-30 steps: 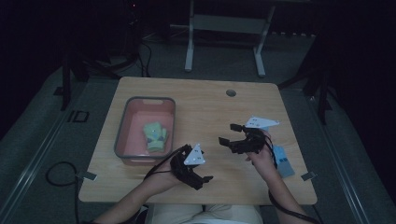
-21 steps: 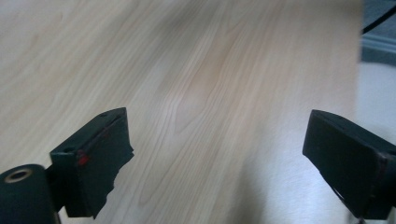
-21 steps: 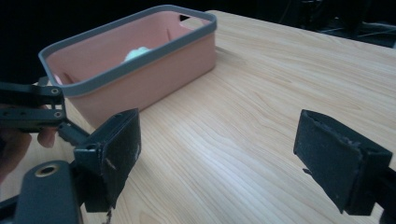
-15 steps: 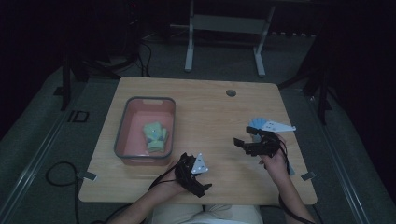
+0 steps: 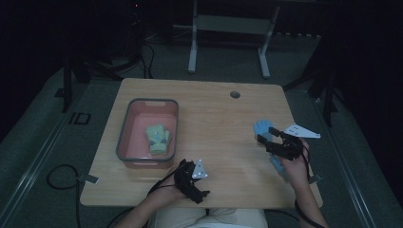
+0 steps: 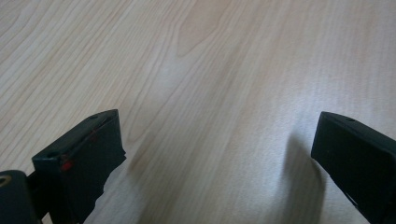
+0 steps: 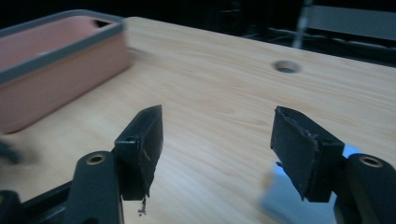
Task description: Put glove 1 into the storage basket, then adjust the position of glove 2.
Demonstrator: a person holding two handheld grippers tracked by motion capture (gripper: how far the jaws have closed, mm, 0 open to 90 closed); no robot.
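Both grippers are sitting lower toward the near edge than a second ago. Left gripper (image 5: 192,183) is resting by the front edge of the table (image 5: 214,114), jaws apart, nothing between them. Right gripper (image 5: 274,137) is hovering at the right side, jaws apart, over a blue item (image 5: 260,127). Green cloth (image 5: 158,139) is lying in the pink bin (image 5: 124,137).

"ID" on the floor (image 5: 79,118)
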